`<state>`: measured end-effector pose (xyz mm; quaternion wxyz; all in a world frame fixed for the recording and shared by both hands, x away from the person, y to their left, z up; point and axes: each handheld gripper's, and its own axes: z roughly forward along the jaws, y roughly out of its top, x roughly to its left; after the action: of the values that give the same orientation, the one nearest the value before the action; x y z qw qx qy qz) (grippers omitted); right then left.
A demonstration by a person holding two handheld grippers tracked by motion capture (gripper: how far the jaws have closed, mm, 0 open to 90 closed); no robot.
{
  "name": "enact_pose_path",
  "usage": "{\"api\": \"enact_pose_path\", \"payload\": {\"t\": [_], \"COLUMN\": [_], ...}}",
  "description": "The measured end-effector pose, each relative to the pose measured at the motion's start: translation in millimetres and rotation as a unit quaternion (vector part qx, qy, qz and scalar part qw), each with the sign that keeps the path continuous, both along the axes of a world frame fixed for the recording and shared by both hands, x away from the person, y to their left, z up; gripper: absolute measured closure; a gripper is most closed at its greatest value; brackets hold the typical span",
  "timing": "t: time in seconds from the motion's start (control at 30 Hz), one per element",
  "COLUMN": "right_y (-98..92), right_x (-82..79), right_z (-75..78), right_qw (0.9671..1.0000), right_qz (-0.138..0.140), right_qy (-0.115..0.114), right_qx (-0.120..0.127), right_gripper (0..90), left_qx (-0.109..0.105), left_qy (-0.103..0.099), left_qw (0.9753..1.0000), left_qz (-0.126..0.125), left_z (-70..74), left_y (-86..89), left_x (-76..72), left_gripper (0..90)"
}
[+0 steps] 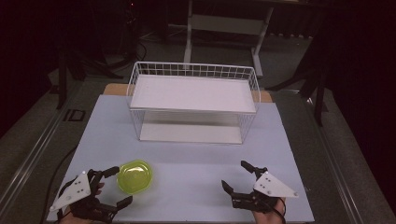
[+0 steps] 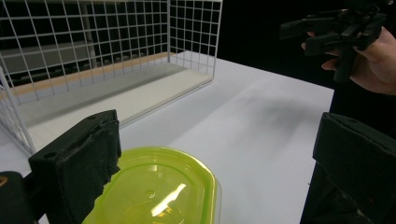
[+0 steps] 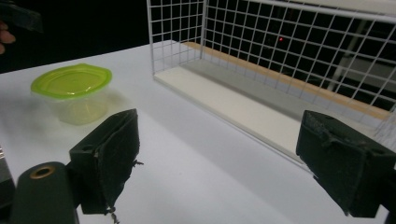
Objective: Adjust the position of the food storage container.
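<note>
A clear plastic container with a lime-green lid (image 1: 134, 176) stands on the white table near the front left. It lies close in front of my left gripper (image 1: 118, 185), partly between the wide-apart jaws in the left gripper view (image 2: 159, 191). My left gripper is open and holds nothing. My right gripper (image 1: 236, 175) is open near the front right, with bare table between its jaws. In the right gripper view the container (image 3: 72, 92) sits far off to the left.
A white wire shelf rack (image 1: 194, 100) with two white boards stands at the middle back of the table (image 1: 187, 158). The rack appears in the left gripper view (image 2: 107, 60) and right gripper view (image 3: 289, 65). Dark floor and a desk frame lie beyond.
</note>
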<state>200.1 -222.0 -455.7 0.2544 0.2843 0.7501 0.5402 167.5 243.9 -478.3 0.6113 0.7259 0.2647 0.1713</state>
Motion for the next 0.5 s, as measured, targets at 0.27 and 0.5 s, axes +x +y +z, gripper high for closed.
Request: {"api": "enact_pose_path", "payload": {"t": [0.27, 0.5], "right_y": [-4.2, -2.9], "right_x": [-2.0, -1.6], "right_z": [5.1, 5.8], "right_qw": [0.9997, 0.9997], "right_qz": [0.002, 0.0], "right_qy": [-0.005, -0.003], "right_qx": [0.025, 0.025], "right_gripper": [13.7, 13.7], "left_qx": [-0.014, -0.014], "left_qy": [-0.003, 0.001], "left_qw": [0.9998, 0.9999], "left_qz": [-0.016, 0.007], "left_z": [4.8, 15.0], "left_y": [-3.7, 7.6], "left_x": [-2.9, -0.8], "left_gripper": [1.9, 1.9]}}
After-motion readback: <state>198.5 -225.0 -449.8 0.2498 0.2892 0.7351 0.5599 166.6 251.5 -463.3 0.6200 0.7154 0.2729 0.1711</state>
